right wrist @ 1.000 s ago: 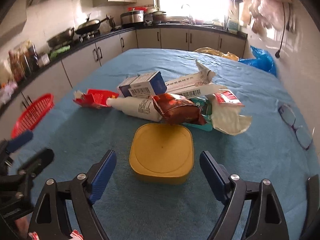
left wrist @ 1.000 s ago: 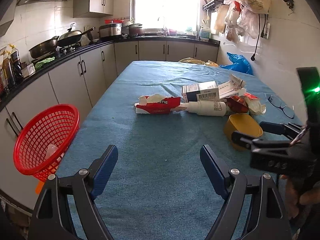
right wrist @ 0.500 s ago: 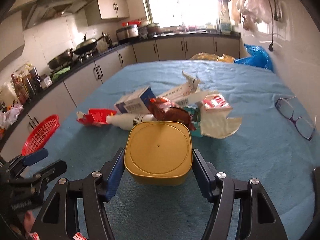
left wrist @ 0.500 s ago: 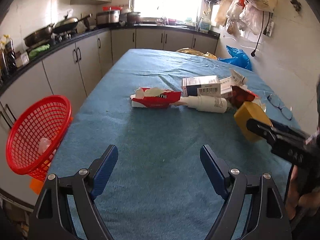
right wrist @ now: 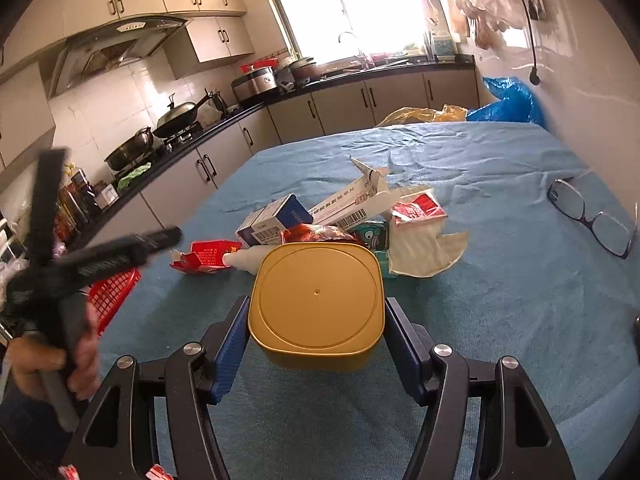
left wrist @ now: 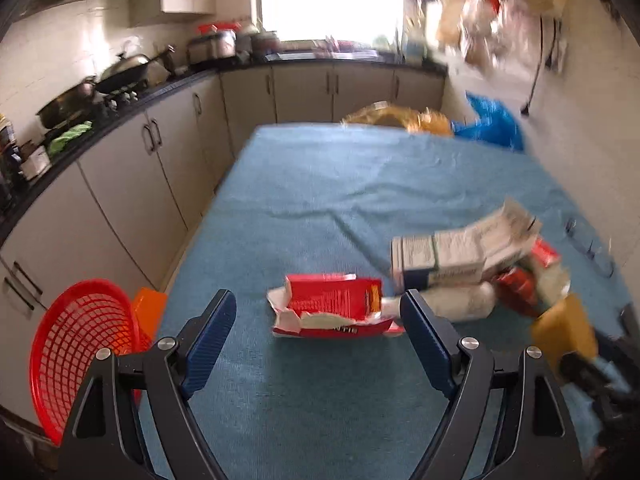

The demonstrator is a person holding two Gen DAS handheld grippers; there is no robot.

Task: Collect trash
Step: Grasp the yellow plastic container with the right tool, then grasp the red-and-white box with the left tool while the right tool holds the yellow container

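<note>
My right gripper (right wrist: pixel 316 344) is shut on a yellow square tub (right wrist: pixel 316 300) and holds it above the blue table; the tub also shows in the left wrist view (left wrist: pixel 564 330). My left gripper (left wrist: pixel 318 344) is open and empty, just in front of a torn red carton (left wrist: pixel 332 308). Behind it lies a pile of trash: a white bottle (left wrist: pixel 456 304), a blue and white box (right wrist: pixel 276 216), a long white box (right wrist: pixel 352 200) and a red wrapper (right wrist: pixel 416 210). A red basket (left wrist: pixel 76 356) hangs off the table's left edge.
Glasses (right wrist: pixel 592 216) lie on the blue table cloth (right wrist: pixel 520 280) at the right. Kitchen counters with pans (right wrist: pixel 176 114) run along the left and back. A blue bag (right wrist: pixel 508 100) and a yellow bag (right wrist: pixel 424 114) sit beyond the far edge.
My right gripper closed on the yellow tub and lifted it off the table. My left gripper moved forward toward the red carton.
</note>
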